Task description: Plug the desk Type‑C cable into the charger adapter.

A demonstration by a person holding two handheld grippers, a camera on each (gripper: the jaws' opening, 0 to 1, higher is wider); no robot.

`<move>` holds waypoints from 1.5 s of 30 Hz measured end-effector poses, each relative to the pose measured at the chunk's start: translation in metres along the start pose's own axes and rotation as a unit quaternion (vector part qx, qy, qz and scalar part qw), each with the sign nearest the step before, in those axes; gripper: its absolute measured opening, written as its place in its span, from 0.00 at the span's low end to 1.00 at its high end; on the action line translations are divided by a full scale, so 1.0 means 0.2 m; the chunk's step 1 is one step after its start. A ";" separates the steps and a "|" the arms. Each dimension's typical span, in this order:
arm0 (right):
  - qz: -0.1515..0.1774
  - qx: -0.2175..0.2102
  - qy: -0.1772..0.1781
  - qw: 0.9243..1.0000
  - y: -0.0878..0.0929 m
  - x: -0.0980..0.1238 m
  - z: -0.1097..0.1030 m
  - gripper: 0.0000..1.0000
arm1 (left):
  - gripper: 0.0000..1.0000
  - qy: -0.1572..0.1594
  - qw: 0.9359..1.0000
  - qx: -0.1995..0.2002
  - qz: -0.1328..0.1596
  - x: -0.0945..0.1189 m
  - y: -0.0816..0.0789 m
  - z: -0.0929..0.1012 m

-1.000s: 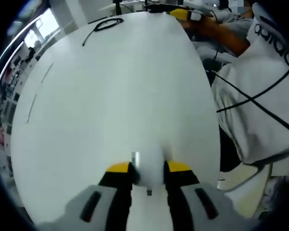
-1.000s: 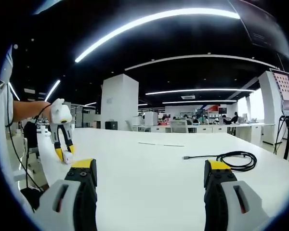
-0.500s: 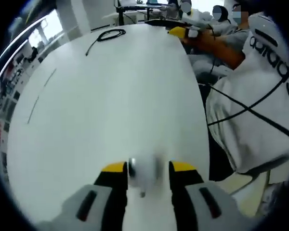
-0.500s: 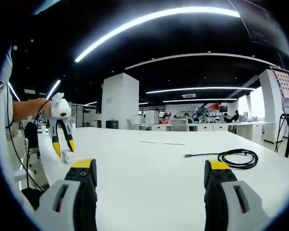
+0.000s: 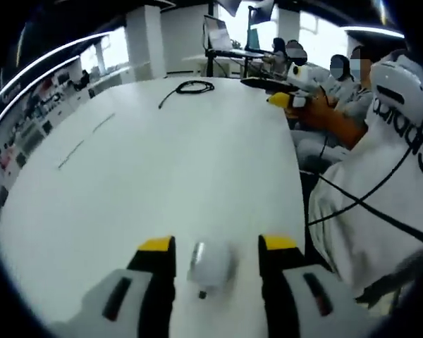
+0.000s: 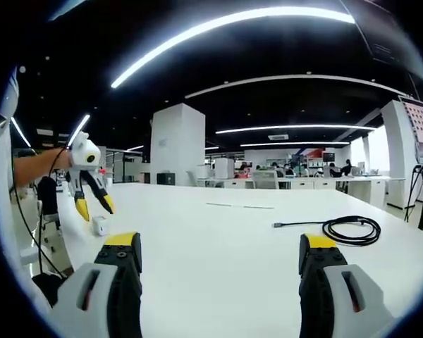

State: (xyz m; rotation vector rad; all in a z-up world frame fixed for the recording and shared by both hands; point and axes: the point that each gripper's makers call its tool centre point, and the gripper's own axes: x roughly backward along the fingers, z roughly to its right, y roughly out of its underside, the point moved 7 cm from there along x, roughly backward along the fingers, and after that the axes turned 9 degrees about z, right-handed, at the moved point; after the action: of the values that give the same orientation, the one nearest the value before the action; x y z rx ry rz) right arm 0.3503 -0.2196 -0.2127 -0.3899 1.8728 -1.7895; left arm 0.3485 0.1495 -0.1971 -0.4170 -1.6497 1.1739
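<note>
Charger adapter point(image 5: 210, 262) lies between open left hand-held gripper point(image 5: 216, 244) jaws; right hand-held gripper point(image 6: 225, 244) open.

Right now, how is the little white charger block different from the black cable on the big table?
The small white charger adapter is a stubby rounded block; the black Type-C cable is long, thin and coiled in a loop. The adapter sits between the open left claw near the table's edge; the cable lies far from it, with its plug end stretched out straight. Both rest on the white table, and neither is gripped.
</note>
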 end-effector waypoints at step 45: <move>-0.024 0.021 -0.013 0.999 -0.02 -0.03 -0.07 0.94 | 0.89 -0.298 0.910 0.039 0.285 0.11 0.11 0.19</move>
State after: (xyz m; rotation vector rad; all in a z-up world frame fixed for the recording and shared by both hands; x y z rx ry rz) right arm 0.3472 -0.2055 -0.2074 -0.4435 1.8190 -1.8432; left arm 0.3005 0.1559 -0.2038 -0.5462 -2.0576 1.9427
